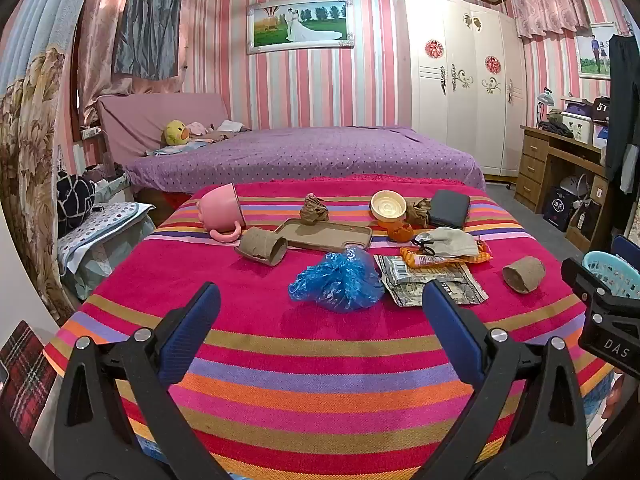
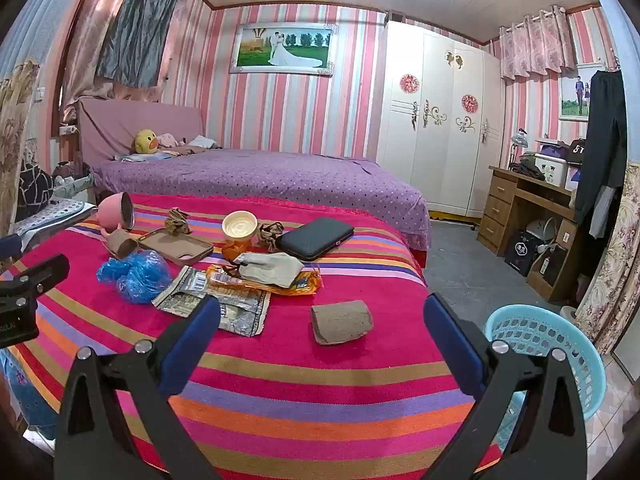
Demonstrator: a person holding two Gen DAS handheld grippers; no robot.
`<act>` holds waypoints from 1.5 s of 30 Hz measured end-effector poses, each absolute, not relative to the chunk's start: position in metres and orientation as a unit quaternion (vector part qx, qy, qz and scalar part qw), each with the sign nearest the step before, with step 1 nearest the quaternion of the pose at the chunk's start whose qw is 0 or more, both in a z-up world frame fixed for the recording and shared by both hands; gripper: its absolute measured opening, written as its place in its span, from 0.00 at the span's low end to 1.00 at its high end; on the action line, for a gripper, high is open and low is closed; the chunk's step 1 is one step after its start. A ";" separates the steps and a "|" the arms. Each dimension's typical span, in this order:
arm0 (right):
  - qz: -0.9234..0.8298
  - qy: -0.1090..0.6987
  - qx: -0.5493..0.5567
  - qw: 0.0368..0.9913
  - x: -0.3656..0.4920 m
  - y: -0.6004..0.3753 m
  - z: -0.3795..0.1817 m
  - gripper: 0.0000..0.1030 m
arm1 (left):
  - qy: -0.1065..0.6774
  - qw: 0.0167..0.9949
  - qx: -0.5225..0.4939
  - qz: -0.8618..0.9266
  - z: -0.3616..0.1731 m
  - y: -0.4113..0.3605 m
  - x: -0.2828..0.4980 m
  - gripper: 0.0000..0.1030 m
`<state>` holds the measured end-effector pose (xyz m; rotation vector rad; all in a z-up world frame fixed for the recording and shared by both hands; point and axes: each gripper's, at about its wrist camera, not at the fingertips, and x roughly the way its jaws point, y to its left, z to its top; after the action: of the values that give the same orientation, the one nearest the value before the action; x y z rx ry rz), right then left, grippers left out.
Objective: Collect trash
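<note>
The left tool (image 1: 320,320) is hanging over the striped cloth (image 1: 320,360) on the worktop with its two blue fingers (image 1: 192,332) spread wide apart, and it is holding nothing. The right tool (image 2: 320,328) is also hanging over the cloth with its fingers spread wide and nothing between them.

The trash is lying all over the cloth. A crumpled blue plastic bag (image 1: 338,278) is sitting in front of the left tool, near the middle. Just beside it on the right, a flat silver wrapper (image 1: 430,280) is lying with an orange wrapper (image 1: 444,258) on top of its far edge. A grey cloth piece (image 1: 450,241) is resting on the orange wrapper. A brown cardboard tube (image 2: 341,321) is lying alone near the right tool. Another tube (image 1: 264,246) is lying on its side, touching a brown phone case (image 1: 328,234). Two crumpled brown paper balls (image 1: 315,209) are sitting farther back.

A pink cup (image 1: 222,208) is tipped on its side at the far left. A black case (image 1: 450,209) is lying at the far right. A light blue basket (image 2: 548,352) is standing beside the worktop, near the right tool.
</note>
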<state>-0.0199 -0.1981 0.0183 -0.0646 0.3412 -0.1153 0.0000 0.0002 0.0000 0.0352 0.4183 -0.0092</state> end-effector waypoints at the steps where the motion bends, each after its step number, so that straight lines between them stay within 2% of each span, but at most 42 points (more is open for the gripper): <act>1: -0.057 0.170 -0.033 0.983 -0.020 -0.198 0.019 0.96 | 0.209 0.978 0.017 -0.005 0.000 0.000 0.000 0.95; 45: -0.063 0.178 -0.031 0.981 -0.016 -0.206 0.009 0.96 | 0.212 0.977 0.018 -0.003 -0.003 0.000 0.000 0.95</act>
<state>-0.0159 -0.2058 0.0087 -0.0631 0.3591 -0.1265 0.0002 -0.0003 -0.0027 0.0368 0.4270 -0.0064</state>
